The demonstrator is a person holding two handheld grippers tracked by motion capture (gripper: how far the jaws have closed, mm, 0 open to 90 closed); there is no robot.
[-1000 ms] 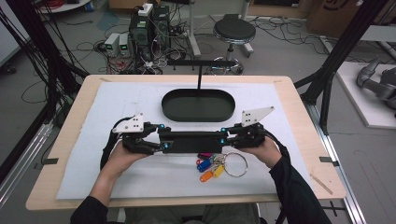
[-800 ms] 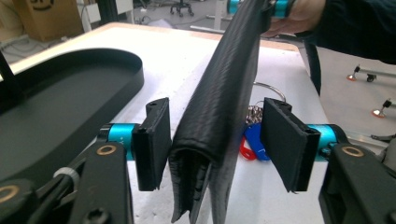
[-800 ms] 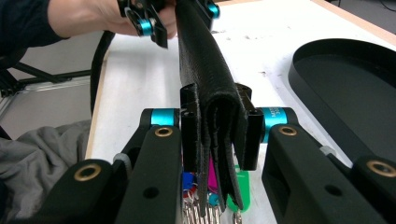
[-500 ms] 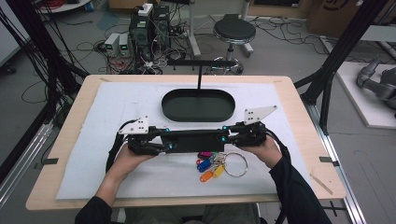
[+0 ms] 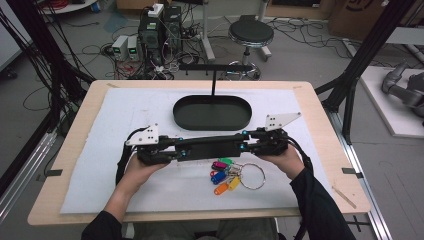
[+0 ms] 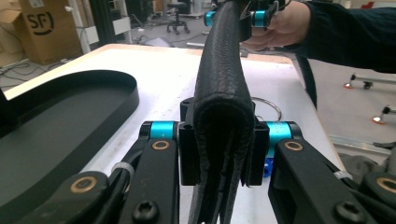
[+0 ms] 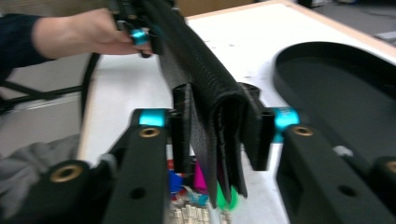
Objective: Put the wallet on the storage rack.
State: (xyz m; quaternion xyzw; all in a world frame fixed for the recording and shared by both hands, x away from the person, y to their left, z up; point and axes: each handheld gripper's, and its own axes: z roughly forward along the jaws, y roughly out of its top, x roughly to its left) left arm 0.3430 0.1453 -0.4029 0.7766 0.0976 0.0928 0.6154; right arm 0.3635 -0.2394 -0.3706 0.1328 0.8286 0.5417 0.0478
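Since the earlier frame, my left tool (image 5: 176,150) has been closing its jaws on the end of the black leather pouch (image 5: 210,147), while my right tool (image 5: 246,141) has been opening its jaws around the other end; both hands have kept nearly the same place above the table (image 5: 320,185). In the left gripper view, the pads of the left tool (image 6: 218,156) press against both sides of the folded pouch (image 6: 219,88), so it grips that end. In the right gripper view, the pouch (image 7: 205,88) hangs between the jaws of the right tool (image 7: 217,135): the pad on one side lies against it and a narrow gap shows on the other, so whether it still grips I cannot tell. The pouch spans level from one tool to the other. Just beyond both tools lies the black oval tray (image 5: 185,117). Below the pouch, nearer my right tool, a ring of coloured key tags (image 5: 224,175) lies on the white mat (image 5: 125,110).
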